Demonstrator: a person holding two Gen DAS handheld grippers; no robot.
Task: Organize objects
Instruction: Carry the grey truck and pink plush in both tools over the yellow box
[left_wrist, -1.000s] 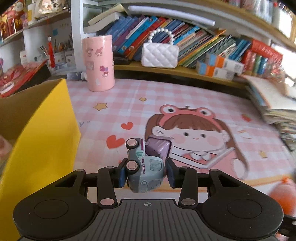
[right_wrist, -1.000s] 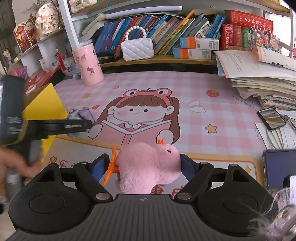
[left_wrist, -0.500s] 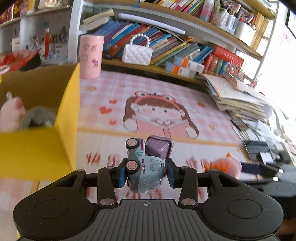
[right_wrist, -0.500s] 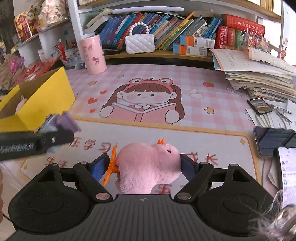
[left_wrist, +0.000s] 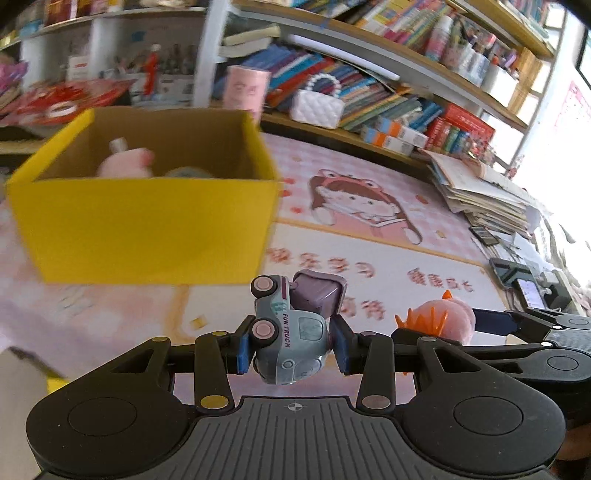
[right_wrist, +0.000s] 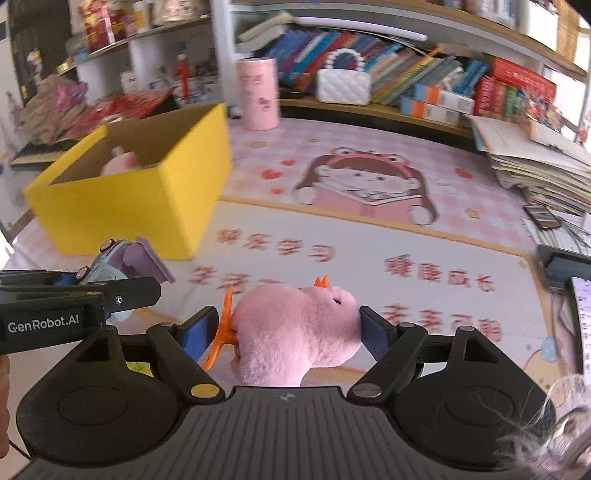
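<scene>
My left gripper (left_wrist: 291, 345) is shut on a small grey-blue toy truck (left_wrist: 291, 332) with pink wheels and a purple bin, held above the mat. My right gripper (right_wrist: 286, 330) is shut on a pink plush toy (right_wrist: 295, 332) with orange feet. Each gripper shows in the other's view: the plush (left_wrist: 448, 323) at right, the truck (right_wrist: 114, 267) at left. An open yellow box (left_wrist: 147, 221) stands ahead at left on the mat, also visible in the right wrist view (right_wrist: 147, 199). Inside it lie a pink plush (left_wrist: 125, 164) and a grey object (left_wrist: 184, 171).
A pink cartoon desk mat (right_wrist: 369, 229) covers the table. A pink cylinder (right_wrist: 256, 94), a white quilted handbag (right_wrist: 343, 83) and rows of books line the back shelf. Stacked papers (right_wrist: 535, 166) and phones (right_wrist: 565, 266) crowd the right edge.
Both grippers have pulled back and swung left with their toys still held. The yellow box, earlier at the far left edge, now sits in fuller view ahead with its inside showing.
</scene>
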